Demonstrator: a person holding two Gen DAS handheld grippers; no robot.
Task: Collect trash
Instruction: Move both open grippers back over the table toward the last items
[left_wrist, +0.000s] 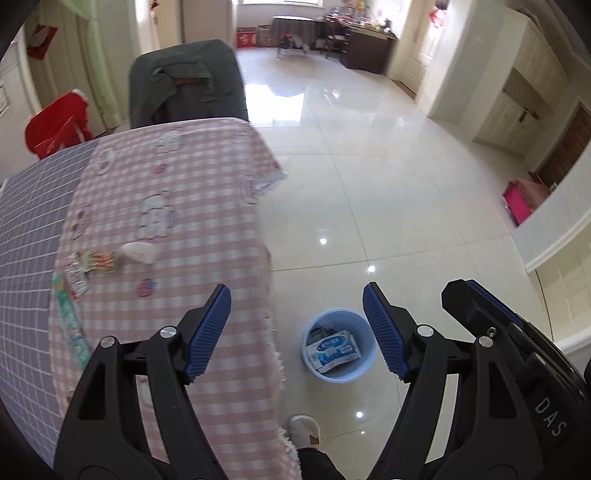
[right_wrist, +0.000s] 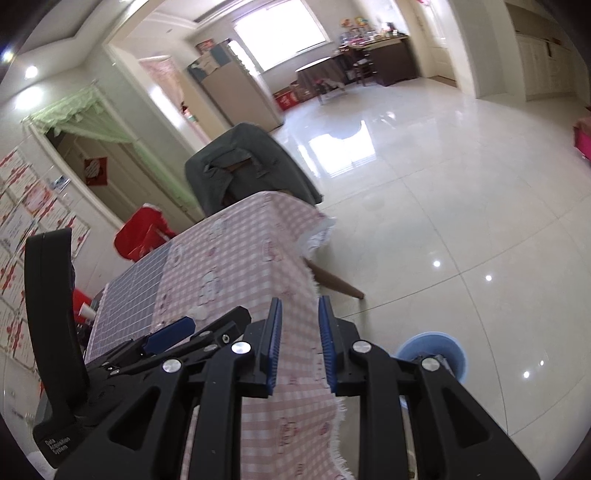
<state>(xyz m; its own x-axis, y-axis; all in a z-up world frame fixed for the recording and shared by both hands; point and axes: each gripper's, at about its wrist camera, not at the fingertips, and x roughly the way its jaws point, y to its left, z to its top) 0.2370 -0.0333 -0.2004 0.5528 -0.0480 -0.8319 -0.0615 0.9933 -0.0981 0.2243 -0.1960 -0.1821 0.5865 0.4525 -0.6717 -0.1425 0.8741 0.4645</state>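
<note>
Shoe (left_wrist: 305, 430): right below, on the floor; a person stands at the worktop's edge.
Left hand-held gripper (left_wrist: 297, 332): jaws wide apart, nothing between them. It hangs over the worktop's edge and the bucket.
Right hand-held gripper (right_wrist: 300, 345): jaws close together with a small gap, nothing between them. It looks empty.
Bucket (left_wrist: 364, 363): blue and round, on the floor just beside the worktop. I think it sits there so trash can drop straight in.
Packet in bucket (left_wrist: 332, 349): white and blue, crumpled, already inside.
Worktop (left_wrist: 207, 206): has a pink checked cloth.
Trash left (left_wrist: 98, 262): bright wrappers and a white scrap (left_wrist: 137, 252), flat on the cloth, near the left side.
Chair (left_wrist: 184, 81): far end, a grey cloth hangs on it.
</note>
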